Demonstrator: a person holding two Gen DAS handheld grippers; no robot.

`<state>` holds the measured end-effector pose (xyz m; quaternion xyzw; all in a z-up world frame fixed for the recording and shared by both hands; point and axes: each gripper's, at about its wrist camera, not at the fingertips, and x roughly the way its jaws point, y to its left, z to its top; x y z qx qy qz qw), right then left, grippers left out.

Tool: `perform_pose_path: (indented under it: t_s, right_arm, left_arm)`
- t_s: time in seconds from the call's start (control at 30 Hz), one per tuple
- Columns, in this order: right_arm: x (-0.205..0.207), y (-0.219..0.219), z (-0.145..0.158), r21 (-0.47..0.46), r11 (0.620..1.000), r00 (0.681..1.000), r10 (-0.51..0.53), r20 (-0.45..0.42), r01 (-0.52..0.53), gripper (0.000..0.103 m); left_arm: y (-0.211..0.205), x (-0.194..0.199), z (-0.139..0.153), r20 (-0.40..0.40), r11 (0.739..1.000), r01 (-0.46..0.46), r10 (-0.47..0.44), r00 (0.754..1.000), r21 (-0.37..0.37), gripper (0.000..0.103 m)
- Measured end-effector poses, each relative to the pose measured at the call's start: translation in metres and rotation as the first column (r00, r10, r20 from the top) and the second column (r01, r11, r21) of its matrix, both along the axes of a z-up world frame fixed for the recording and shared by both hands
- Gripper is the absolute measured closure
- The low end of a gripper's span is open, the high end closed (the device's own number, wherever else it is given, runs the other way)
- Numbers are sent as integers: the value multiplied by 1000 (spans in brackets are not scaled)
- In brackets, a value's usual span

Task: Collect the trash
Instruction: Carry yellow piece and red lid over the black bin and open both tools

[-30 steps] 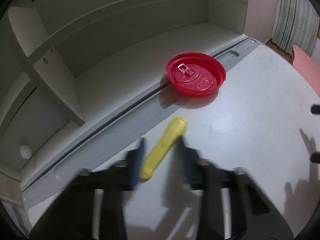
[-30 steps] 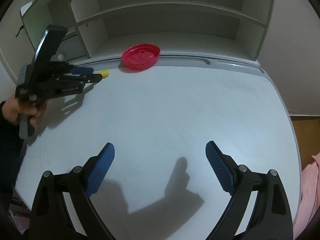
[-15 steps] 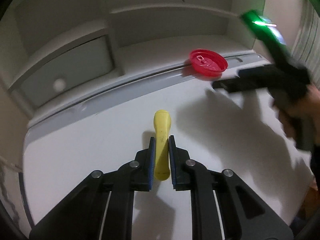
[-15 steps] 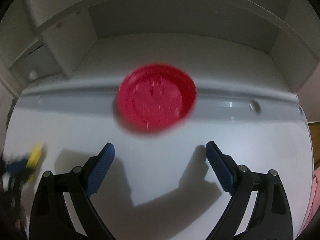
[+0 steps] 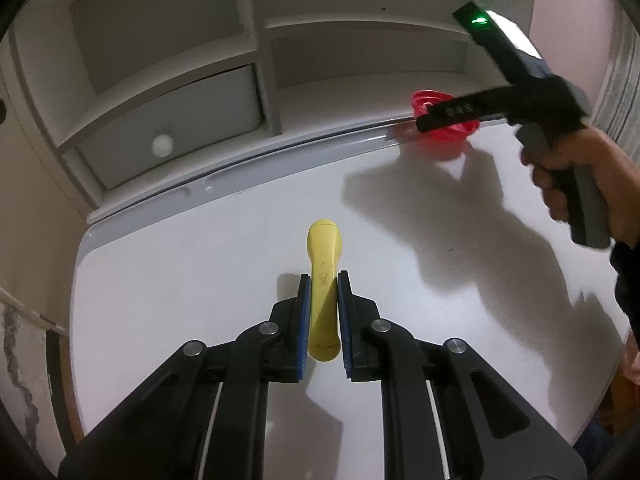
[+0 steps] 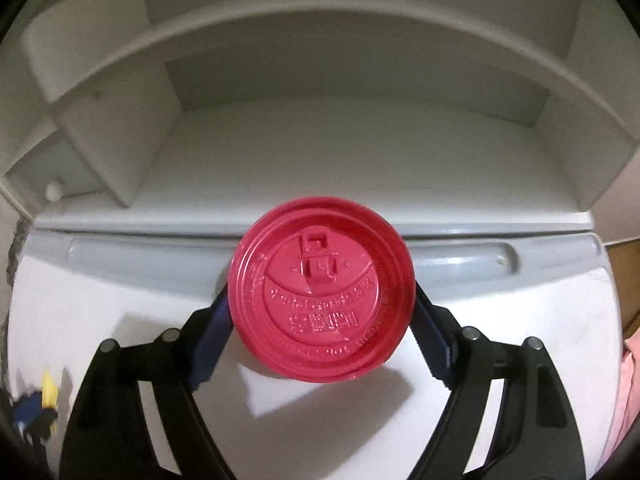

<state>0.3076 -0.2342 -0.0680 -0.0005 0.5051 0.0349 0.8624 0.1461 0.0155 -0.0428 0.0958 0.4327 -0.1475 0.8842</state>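
My left gripper (image 5: pixel 323 282) is shut on a yellow plastic piece (image 5: pixel 324 260) and holds it over the white desk (image 5: pixel 192 280). A red cup lid (image 6: pixel 320 300) sits between the blue pads of my right gripper (image 6: pixel 320 292), which close on its rim at the back of the desk. In the left wrist view the right gripper (image 5: pixel 424 120) reaches over the red lid (image 5: pixel 452 130) at the far right. The yellow piece also shows at the lower left of the right wrist view (image 6: pixel 49 390).
A white shelf unit (image 6: pixel 320 148) with compartments stands behind the desk. A drawer with a round knob (image 5: pixel 162 146) is at its left. A grey groove (image 6: pixel 120 248) runs along the desk's back edge. Pink fabric (image 6: pixel 628 380) lies at the right.
My left gripper closed on the yellow piece and drew it back from the desk's rear. My right gripper moved forward to the red lid and closed around it.
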Motion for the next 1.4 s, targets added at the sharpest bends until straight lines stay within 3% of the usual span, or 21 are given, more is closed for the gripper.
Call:
perform_pose_path:
  t_s: [0.13, 0.3, 0.53, 0.6, 0.8, 0.97, 1.13, 1.27, 1.4]
  right_arm:
    - [-47, -29, 16, 10, 1000, 1000, -5, 30, 5, 24]
    - [-129, -96, 34, -4, 998, 996, -62, 65, 62, 24]
    - [-247, -202, 46, -20, 974, 970, -224, 95, 226, 24]
    - [-284, -237, 46, -20, 958, 954, -284, 95, 287, 24]
    - [-378, -323, 41, -25, 892, 889, -448, 98, 452, 23]
    - [-449, -389, 29, -7, 818, 816, -573, 79, 575, 23]
    - [-505, -428, 7, 13, 750, 749, -661, 51, 661, 23]
    - [-539, -453, -18, 32, 702, 702, -712, 17, 712, 23]
    - [-553, -468, -54, 61, 660, 662, -748, -38, 749, 23]
  left_arm:
    - [-44, -3, 3, 9, 998, 58, -58, 998, -2, 91]
    - [-113, -16, 7, 18, 987, 160, -160, 987, -17, 91]
    - [-250, -60, 9, 19, 934, 355, -354, 935, -35, 91]
    - [-285, -76, 9, 20, 912, 409, -408, 913, -41, 91]
    - [-394, -139, 6, 20, 814, 578, -578, 816, -56, 91]
    - [-470, -189, 2, 15, 718, 693, -694, 720, -58, 91]
    - [-528, -234, -12, -4, 627, 777, -778, 628, -58, 91]
    - [-558, -254, -37, -25, 578, 815, -816, 578, -43, 91]
    - [-581, -263, -68, -54, 551, 833, -834, 549, -52, 91]
